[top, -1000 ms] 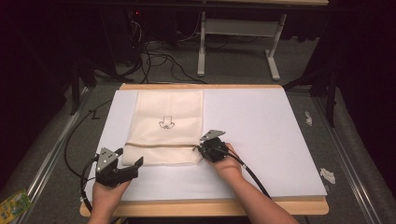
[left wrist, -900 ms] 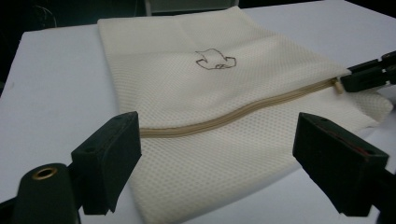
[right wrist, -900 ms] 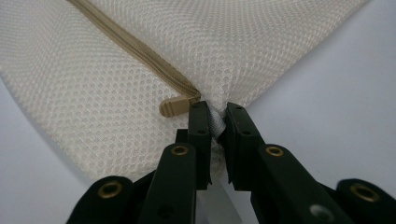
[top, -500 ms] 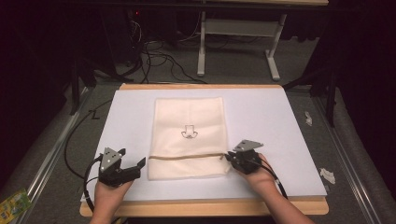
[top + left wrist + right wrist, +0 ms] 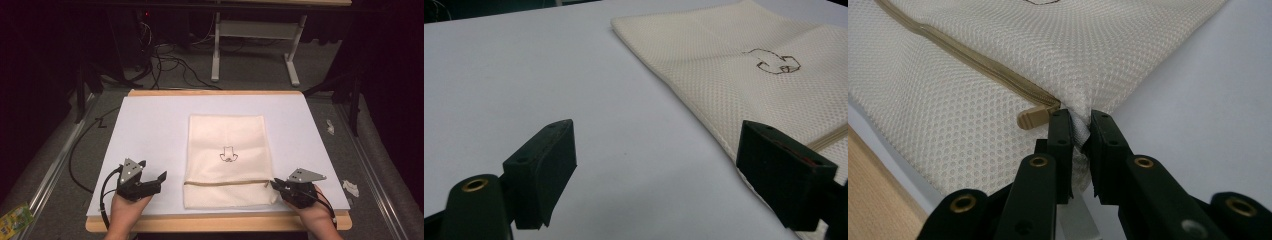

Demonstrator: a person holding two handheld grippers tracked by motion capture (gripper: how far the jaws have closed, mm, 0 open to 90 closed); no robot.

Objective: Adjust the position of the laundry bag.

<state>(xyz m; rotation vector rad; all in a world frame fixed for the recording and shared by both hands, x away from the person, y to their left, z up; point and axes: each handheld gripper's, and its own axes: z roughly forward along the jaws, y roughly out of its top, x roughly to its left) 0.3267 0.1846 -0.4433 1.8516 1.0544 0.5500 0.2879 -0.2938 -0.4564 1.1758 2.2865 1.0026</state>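
Observation:
A cream mesh laundry bag [image 5: 227, 150] with a small dark drawing and a tan zipper [image 5: 225, 182] lies flat on the white table sheet [image 5: 150, 130]. My right gripper [image 5: 276, 185] is shut on the bag's right edge, just beside the zipper's end. In the right gripper view the jaws pinch the mesh bag [image 5: 998, 75] next to the tan zipper pull [image 5: 1032, 118]. My left gripper [image 5: 152, 180] stands open over bare sheet, left of the bag and apart from it. The left gripper view shows the mesh bag [image 5: 744, 70] near its right jaw, with nothing between the jaws.
The wooden table edge [image 5: 215, 222] runs along the front. Scraps of white paper [image 5: 351, 188] lie off the sheet at the right. A table frame [image 5: 255, 35] and cables [image 5: 170, 55] stand on the floor behind. A green packet [image 5: 15, 217] lies at the lower left.
My right gripper has moved to the right, dragging the bag with it from the sheet's left half to its middle. The left gripper has shifted slightly.

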